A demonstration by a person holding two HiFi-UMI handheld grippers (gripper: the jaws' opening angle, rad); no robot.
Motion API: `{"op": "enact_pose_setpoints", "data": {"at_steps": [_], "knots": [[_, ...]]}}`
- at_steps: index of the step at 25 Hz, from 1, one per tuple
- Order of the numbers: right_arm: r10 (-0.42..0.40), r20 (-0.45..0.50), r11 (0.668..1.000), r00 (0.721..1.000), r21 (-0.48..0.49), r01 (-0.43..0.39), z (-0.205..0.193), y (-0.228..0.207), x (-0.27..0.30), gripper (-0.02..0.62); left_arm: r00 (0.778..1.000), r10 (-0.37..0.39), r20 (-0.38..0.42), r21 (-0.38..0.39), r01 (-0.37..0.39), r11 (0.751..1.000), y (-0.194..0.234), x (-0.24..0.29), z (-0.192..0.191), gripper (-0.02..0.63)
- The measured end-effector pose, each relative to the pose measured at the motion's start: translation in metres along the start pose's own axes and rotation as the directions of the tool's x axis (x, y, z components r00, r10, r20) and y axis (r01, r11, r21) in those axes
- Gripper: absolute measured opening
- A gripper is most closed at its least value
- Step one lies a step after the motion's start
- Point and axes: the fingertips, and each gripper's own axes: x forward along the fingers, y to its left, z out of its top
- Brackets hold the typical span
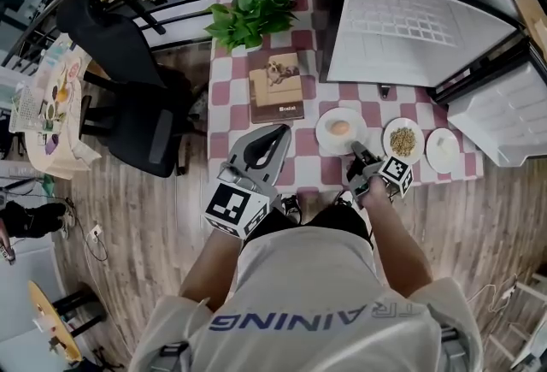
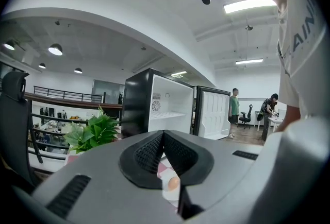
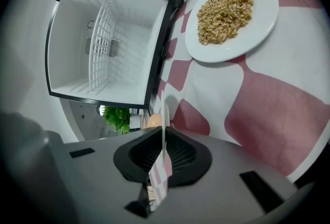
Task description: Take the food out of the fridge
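Between the jaws of the right gripper [image 3: 164, 134] sits the thin near rim of the egg plate [image 1: 326, 138], and they are clenched on it. The egg [image 1: 340, 127] lies in the plate's middle, and the plate looks to be down on the checked tablecloth [image 1: 301, 163] in front of the open fridge [image 3: 113, 42], whose inside shows no more food. The step in hand seems to be the set-down, so the plate should lie flat on the cloth before the jaws part. The gripper can then draw straight back toward the person, low and level, so the rim is neither tipped nor dragged. The grain plate [image 3: 265, 4] lies just beside it on the right, with a third plate [image 1: 454, 158] beyond, and a sideways swing could knock them. The left gripper [image 2: 163, 134], pressed together on nothing, hovers to the left and needn't help.
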Motion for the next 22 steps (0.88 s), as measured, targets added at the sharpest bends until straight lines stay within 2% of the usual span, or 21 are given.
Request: {"op": "enact_pose_setpoints", "data": {"at_steps": [4, 7, 8, 9, 12, 15, 18, 20, 22], "knots": [[-0.015, 0.007, 0.999, 1.000, -0.029, 0.016, 0.001, -0.005, -0.002, 0.034, 1.000, 0.001, 0.013, 0.007, -0.001, 1.000, 0.003, 0.000, 0.005, 0.008], [-0.016, -0.011, 0.993, 1.000, -0.114, 0.014, -0.002, 0.000, -0.001, 0.037, 1.000, -0.002, 0.016, 0.006, 0.002, 1.000, 0.003, 0.000, 0.007, 0.008], [-0.018, -0.024, 0.987, 1.000, -0.157, 0.014, -0.003, 0.003, 0.000, 0.057, 1.000, -0.006, 0.016, 0.008, 0.005, 1.000, 0.002, 0.001, 0.007, 0.008], [-0.021, -0.038, 0.980, 0.999, -0.199, 0.013, -0.005, 0.005, 0.000, 0.115, 1.000, -0.009, 0.017, 0.010, 0.009, 1.000, 0.001, 0.001, 0.008, 0.008], [-0.032, -0.077, 0.957, 0.996, -0.290, 0.008, -0.009, 0.009, 0.001, 0.196, 1.000, -0.020, 0.019, 0.015, 0.020, 1.000, -0.002, 0.004, 0.010, 0.008], [-0.062, -0.114, 0.924, 0.992, -0.383, 0.013, -0.014, 0.012, 0.003, 0.234, 1.000, -0.025, 0.019, 0.017, 0.024, 1.000, -0.004, 0.005, 0.010, 0.008], [-0.126, -0.149, 0.856, 0.981, -0.516, 0.031, -0.020, 0.012, 0.004, 0.270, 0.999, -0.026, 0.018, 0.015, 0.026, 1.000, -0.004, 0.007, 0.009, 0.008], [-0.191, -0.169, 0.777, 0.967, -0.628, 0.044, -0.026, 0.009, 0.005, 0.288, 0.999, -0.029, 0.018, 0.013, 0.029, 1.000, -0.005, 0.008, 0.009, 0.008], [-0.261, -0.182, 0.677, 0.948, -0.734, 0.045, -0.031, 0.005, 0.004, 0.297, 0.999, -0.035, 0.019, 0.011, 0.035, 0.999, -0.006, 0.008, 0.009, 0.008]]}}
